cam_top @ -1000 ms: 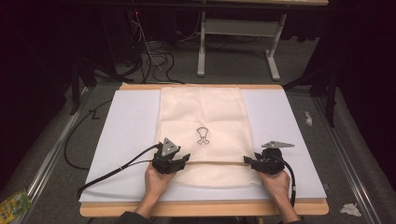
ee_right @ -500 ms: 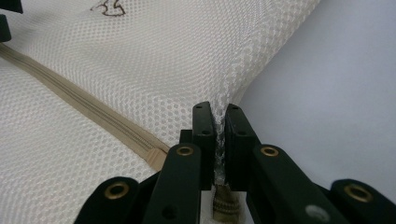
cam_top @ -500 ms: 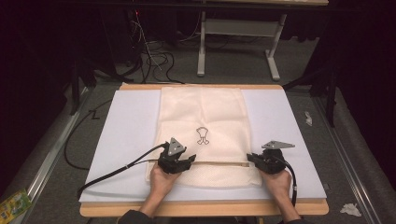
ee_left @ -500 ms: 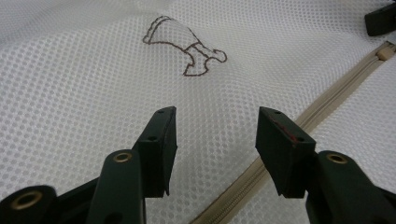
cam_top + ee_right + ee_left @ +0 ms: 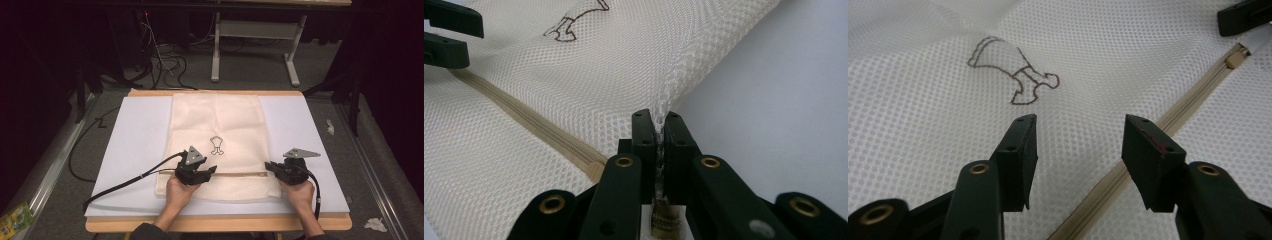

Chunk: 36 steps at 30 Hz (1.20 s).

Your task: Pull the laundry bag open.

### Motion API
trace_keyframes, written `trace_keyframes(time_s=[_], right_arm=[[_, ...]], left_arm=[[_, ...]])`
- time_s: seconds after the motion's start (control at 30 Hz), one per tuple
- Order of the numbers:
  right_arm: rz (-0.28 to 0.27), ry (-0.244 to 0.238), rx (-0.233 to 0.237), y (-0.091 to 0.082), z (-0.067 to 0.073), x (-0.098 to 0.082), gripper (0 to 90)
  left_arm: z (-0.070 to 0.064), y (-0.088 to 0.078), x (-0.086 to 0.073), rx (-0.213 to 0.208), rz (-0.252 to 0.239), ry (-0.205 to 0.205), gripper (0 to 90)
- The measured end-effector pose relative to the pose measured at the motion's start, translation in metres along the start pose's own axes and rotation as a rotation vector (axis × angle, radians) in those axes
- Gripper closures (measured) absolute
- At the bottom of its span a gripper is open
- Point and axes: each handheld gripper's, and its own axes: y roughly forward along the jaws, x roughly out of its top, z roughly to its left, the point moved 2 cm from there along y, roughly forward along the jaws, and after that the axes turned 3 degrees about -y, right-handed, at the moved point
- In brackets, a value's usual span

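R gripper fingers just closed, pinching mesh bag edge; L gripper fingers wide.

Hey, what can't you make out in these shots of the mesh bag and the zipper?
- Zipper pull: the right tongs are shut on the mesh bag edge by the zipper end; right gripper view, its jaws hide any pull.
- Bag contents: high view, mesh too fine.
- Printed figure: high view, too small; cut off by the right gripper view's top edge.
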Motion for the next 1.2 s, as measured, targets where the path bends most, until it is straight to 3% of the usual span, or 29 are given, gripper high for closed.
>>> trace_keyframes(time_s=[0.13,0.2,0.7,1.2], right_arm=[[-0.009,-0.008,0.007,-0.001,-0.001,0.001,87.7],[-0.011,-0.004,0.010,-0.002,0.000,0.002,87.7],[-0.029,-0.025,0.028,-0.005,0.004,0.008,87.8],[-0.045,-0.020,0.061,-0.004,0.010,0.016,87.9]], left_arm=[[-0.006,0.003,0.005,-0.023,0.001,0.009,49.8],[-0.014,0.006,0.009,-0.026,-0.002,0.036,50.4],[-0.042,0.022,0.021,-0.107,0.023,0.079,52.9],[-0.047,0.027,0.020,-0.164,0.020,0.052,58.7]])
